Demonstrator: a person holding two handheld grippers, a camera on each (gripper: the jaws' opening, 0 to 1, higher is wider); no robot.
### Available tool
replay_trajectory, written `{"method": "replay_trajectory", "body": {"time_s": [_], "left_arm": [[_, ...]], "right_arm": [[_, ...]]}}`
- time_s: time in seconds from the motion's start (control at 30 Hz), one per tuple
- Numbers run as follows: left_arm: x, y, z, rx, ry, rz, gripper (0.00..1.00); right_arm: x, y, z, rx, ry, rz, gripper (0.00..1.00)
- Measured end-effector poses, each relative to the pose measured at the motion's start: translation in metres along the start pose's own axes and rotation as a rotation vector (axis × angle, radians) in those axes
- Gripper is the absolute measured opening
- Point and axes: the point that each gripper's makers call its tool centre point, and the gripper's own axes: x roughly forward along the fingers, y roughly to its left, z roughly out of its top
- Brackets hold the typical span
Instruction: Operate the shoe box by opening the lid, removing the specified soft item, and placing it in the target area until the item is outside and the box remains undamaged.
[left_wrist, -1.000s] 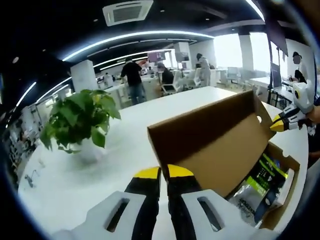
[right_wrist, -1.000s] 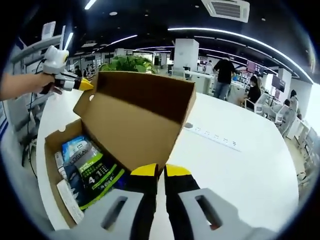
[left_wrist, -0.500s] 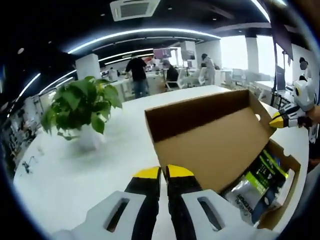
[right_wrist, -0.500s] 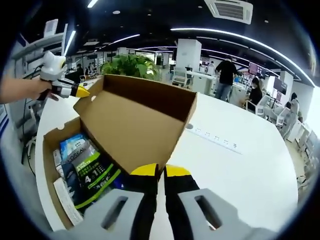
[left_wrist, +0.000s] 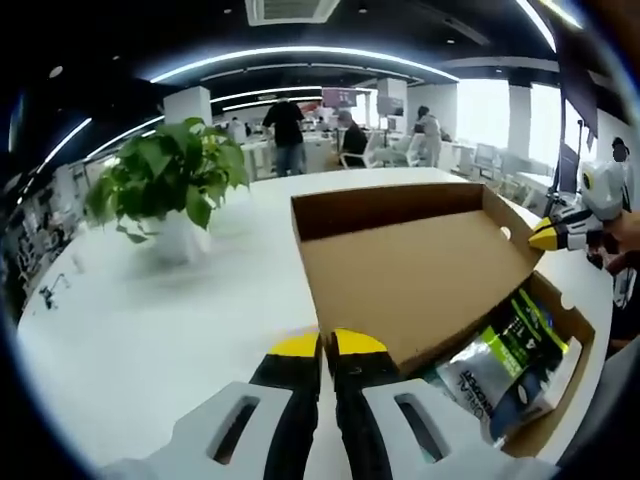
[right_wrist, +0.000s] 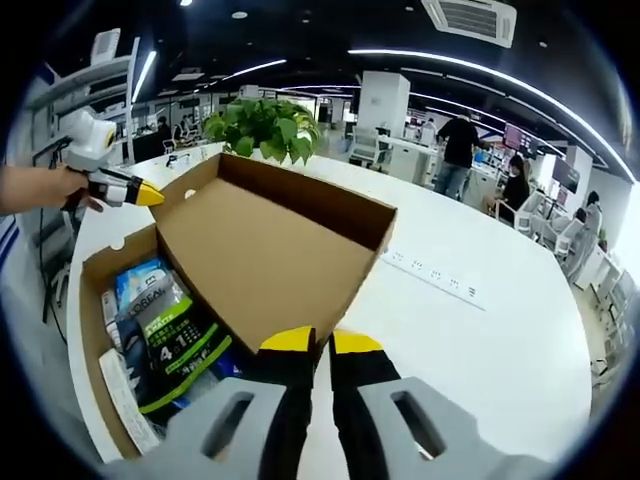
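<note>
since a second ago the lid (left_wrist: 410, 270) has been folded further back, from steeply raised to nearly flat, so the shoe box (right_wrist: 95, 300) is left wide open and the opening step can be judged almost done. nearest in each view, the jaws are seen pressed together at their yellow tips: the left gripper (left_wrist: 328, 345) is closed on the lid's near corner, and the right gripper (right_wrist: 311, 343) is closed on the opposite corner. in the left gripper view the right gripper's yellow tip is seen at the lid's far right corner. just beyond the lid, inside the box, the soft item (right_wrist: 175, 345), a green and black pouch, lies among other packets and has not been lifted out. further off on the white table (right_wrist: 480, 340) a potted plant (left_wrist: 165, 195) stands well apart from the box. with the contents exposed, a release of the lid and a reach for the pouch is judged to come next.
</note>
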Motion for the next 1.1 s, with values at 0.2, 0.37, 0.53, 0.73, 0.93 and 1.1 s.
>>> {"method": "replay_trajectory", "body": {"time_s": [0.2,0.37,0.53,0.73,0.93,1.1], "left_arm": [[0.005,0.001,-0.002,-0.027,0.013,0.002,0.00],[0.009,0.001,-0.003,-0.027,0.022,0.009,0.01],[0.013,0.002,-0.006,-0.031,0.042,0.011,0.01],[0.017,0.001,-0.010,-0.038,0.069,0.008,0.01],[0.019,0.001,-0.012,-0.060,0.090,0.006,0.02],[0.018,0.000,-0.012,-0.045,0.097,0.004,0.02]], "right_arm": [[0.005,-0.003,-0.003,0.006,0.015,0.001,0.04],[0.009,-0.003,-0.005,0.042,0.030,0.003,0.05],[0.013,-0.005,-0.007,0.092,0.041,0.003,0.05],[0.015,-0.005,-0.011,0.121,0.050,0.008,0.07],[0.015,-0.002,-0.014,0.110,0.060,0.019,0.09],[0.010,0.001,-0.014,0.091,0.066,0.030,0.09]]}}
